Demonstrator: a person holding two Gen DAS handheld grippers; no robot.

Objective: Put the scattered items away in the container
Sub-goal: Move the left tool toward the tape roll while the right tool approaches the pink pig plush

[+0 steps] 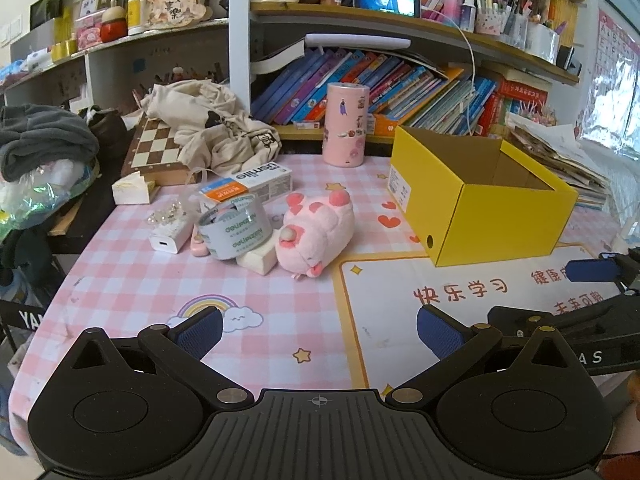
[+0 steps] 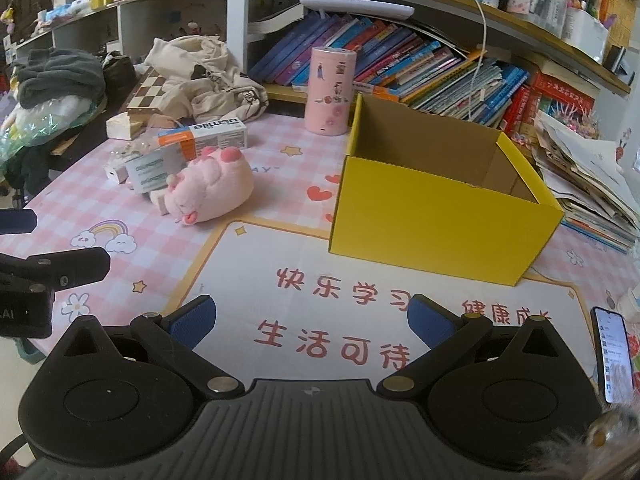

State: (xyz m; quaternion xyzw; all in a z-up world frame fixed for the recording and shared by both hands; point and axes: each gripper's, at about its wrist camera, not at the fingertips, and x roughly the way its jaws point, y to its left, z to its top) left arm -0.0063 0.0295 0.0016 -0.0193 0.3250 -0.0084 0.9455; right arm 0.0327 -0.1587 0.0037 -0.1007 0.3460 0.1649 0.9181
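Left wrist view: left gripper spread wide, empty. The soft pink plush pig toy lies left of the open yellow cardboard box; light and squishy, so pinch its belly.

Right wrist view: right gripper also gaping, holding nothing; the plush is left of the box.

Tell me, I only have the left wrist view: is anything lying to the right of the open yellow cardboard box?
Observer: Yes. A slim dark-edged smartphone with its screen lit lies further right and nearer than the yellow cardboard box, apart from it.
Operator: Is the right gripper carrying anything?
Observer: No. The right gripper is open with nothing between its fingers, over the white mat panel with red characters.
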